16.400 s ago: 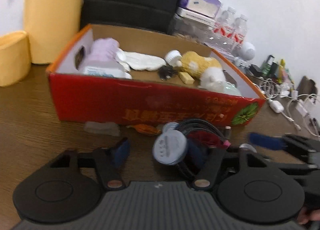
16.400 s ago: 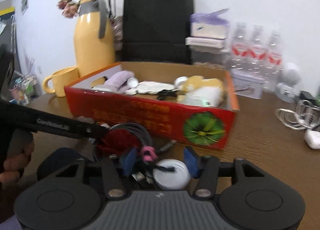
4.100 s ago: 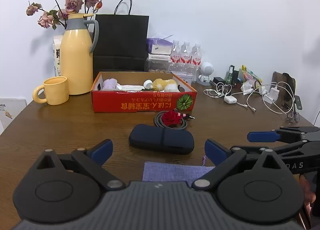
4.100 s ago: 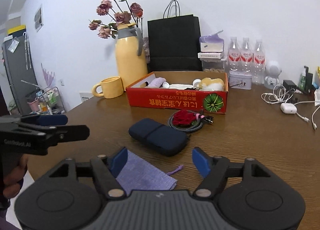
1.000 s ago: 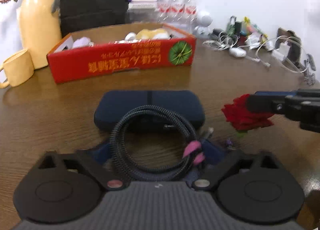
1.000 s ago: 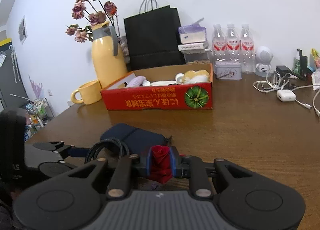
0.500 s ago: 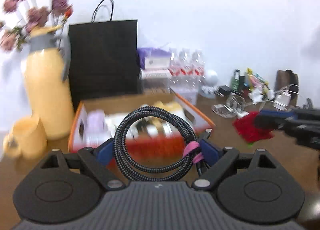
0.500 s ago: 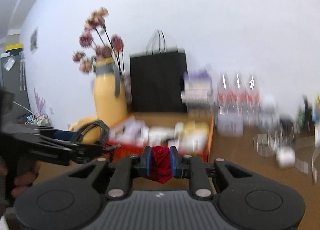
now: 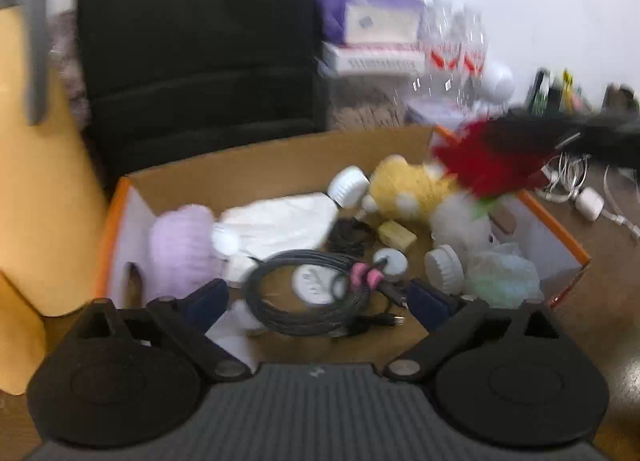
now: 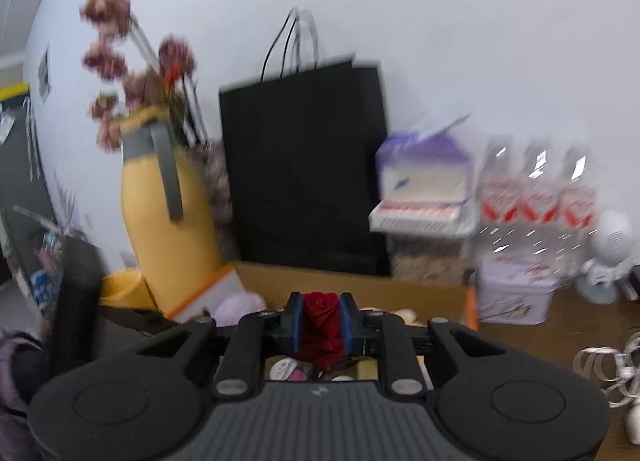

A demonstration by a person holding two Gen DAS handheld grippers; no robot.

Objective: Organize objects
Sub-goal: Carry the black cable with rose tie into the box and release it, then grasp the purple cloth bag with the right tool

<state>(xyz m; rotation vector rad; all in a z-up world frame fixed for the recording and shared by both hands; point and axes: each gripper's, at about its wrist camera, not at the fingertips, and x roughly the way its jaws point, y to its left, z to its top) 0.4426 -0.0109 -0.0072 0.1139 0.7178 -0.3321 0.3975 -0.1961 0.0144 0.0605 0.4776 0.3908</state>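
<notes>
The red cardboard box [image 9: 280, 157] lies open below my left gripper [image 9: 318, 299]. The gripper's jaws are opening. A coiled black cable [image 9: 272, 301] with a pink tie lies in the box between the blue pads, and neither pad touches it. My right gripper [image 10: 322, 321] is shut on a red rose [image 10: 322, 335] and hovers over the box [image 10: 352, 281]. In the left wrist view that rose [image 9: 492, 165] is a blur above the box's right end.
Inside the box are a yellow plush toy [image 9: 404, 185], a lilac bundle [image 9: 180, 241] and white caps. A yellow jug [image 10: 168, 217], a black paper bag [image 10: 304, 165], a tissue box [image 10: 424, 177] and water bottles [image 10: 536, 197] stand behind. White cables [image 9: 576, 185] lie to the right.
Both grippers moved forward over the box. The cable coil left my left gripper's jaws and now lies in the box, with the jaws wider. The rose stayed gripped.
</notes>
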